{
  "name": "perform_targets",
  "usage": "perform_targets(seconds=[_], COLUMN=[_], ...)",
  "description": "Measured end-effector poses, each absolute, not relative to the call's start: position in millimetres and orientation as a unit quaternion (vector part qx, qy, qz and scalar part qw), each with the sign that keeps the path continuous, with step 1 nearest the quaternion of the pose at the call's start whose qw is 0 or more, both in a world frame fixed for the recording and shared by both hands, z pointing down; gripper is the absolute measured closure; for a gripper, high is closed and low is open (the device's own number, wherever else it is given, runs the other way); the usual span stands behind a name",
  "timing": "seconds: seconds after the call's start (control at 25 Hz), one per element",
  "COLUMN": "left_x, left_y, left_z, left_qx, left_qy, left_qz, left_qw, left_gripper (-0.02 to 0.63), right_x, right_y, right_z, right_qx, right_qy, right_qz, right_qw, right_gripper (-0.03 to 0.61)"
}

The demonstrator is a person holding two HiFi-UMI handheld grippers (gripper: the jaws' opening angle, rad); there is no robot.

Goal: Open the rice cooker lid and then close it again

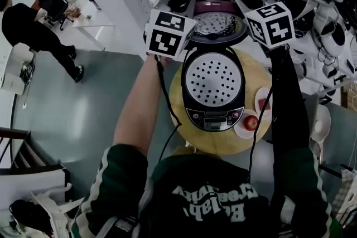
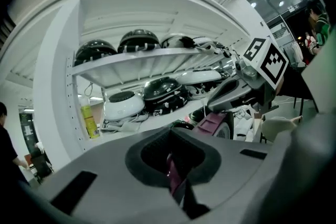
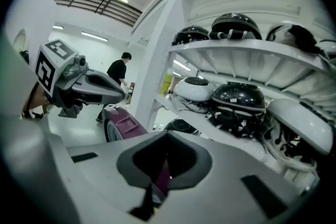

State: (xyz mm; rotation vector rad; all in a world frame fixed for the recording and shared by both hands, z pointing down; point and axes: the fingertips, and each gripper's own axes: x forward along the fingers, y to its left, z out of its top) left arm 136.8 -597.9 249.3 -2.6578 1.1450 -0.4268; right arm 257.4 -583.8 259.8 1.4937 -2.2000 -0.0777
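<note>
The rice cooker (image 1: 215,111) stands on a round wooden table (image 1: 184,136). Its purple-backed lid (image 1: 217,25) is raised, and a white perforated plate (image 1: 214,81) shows in the body. My left gripper (image 1: 169,36) is held at the lid's left side and my right gripper (image 1: 269,26) at its right, both at lid height. In the left gripper view the grey jaws (image 2: 181,191) meet, with the purple lid (image 2: 215,124) just beyond. The right gripper's jaws (image 3: 152,191) also meet, beside the lid (image 3: 123,126). Neither visibly holds anything.
A small dish with a red fruit (image 1: 251,121) and a pink dish (image 1: 263,102) sit right of the cooker. A white ladle (image 1: 321,128) lies further right. White shelves (image 3: 247,60) hold several other cookers behind. A person (image 1: 28,30) walks at far left.
</note>
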Motion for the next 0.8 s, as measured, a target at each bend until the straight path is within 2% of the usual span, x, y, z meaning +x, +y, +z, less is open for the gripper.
perform_targets(seconds=[0.36, 0.8], left_x=[136.2, 129.2], left_y=[-604.5, -571.1], left_z=[262.8, 265.3], left_qx=[-0.909, -0.906], left_qy=[0.391, 0.401], left_qz=[-0.139, -0.134], left_qw=[0.038, 0.024], left_gripper=[0.615, 0.615], right_x=[257.9, 253.7], right_y=[-585.5, -553.0], right_z=[265.8, 269.1], right_qx=[0.540, 0.514], right_qy=[-0.805, -0.826], right_qz=[0.027, 0.071], right_qw=[0.243, 0.220], right_gripper=[0.577, 0.577])
